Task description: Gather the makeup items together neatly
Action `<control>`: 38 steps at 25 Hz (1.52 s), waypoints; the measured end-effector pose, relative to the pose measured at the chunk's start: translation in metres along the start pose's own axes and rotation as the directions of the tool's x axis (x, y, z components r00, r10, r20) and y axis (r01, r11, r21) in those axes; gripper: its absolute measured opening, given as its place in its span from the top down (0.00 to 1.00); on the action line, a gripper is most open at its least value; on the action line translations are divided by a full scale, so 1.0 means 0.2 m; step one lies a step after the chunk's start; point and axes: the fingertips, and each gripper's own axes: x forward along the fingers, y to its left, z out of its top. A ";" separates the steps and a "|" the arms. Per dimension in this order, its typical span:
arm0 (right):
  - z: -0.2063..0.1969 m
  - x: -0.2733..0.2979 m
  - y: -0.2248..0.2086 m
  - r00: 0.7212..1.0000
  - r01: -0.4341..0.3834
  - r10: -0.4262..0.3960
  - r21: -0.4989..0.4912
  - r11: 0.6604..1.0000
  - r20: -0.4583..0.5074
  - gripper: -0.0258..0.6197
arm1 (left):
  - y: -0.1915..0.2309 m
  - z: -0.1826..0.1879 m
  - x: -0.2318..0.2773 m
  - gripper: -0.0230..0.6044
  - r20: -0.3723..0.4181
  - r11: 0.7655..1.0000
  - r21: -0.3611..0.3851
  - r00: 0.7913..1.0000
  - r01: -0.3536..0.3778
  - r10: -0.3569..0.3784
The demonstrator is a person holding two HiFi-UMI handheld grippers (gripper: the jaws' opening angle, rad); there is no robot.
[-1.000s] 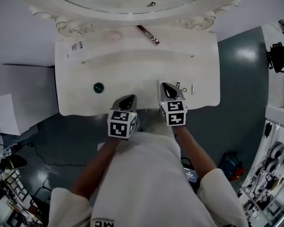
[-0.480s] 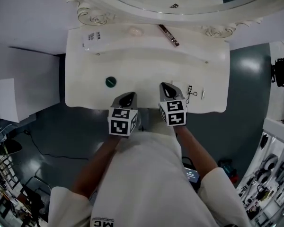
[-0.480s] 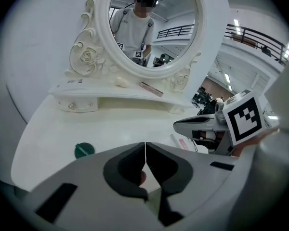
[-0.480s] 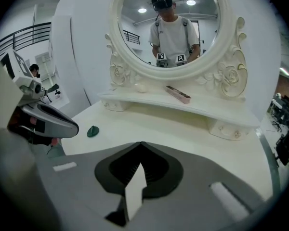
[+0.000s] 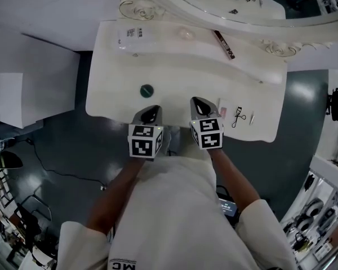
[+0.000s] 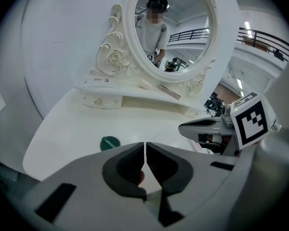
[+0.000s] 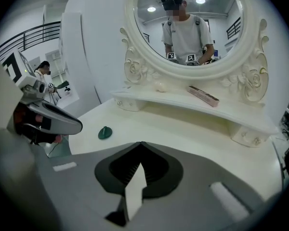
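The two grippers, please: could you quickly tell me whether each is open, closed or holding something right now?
Left gripper: closed, nothing between its jaws.
Right gripper: closed, nothing between its jaws.

Left fingers (image 6: 123, 170) and right fingers (image 7: 159, 172): grey shells, dark grey ribbed pads. Marker cubes (image 5: 145, 142): black squares on white. Tabletop (image 5: 174, 66) cream-white. Dark green disc (image 5: 146, 90) ahead of my left fingers. Black eyelash curler (image 5: 239, 117) right of my right fingers. Pink-brown box (image 5: 224, 44) far ahead. Floor (image 5: 73, 145) dark blue-grey.
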 end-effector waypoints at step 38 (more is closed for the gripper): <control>0.03 0.17 0.14 0.990 -0.120 0.115 -0.071 0.990 -0.080 0.96 | 0.46 -0.06 0.36 0.82 -0.146 0.789 -0.515 0.941 -0.335 0.304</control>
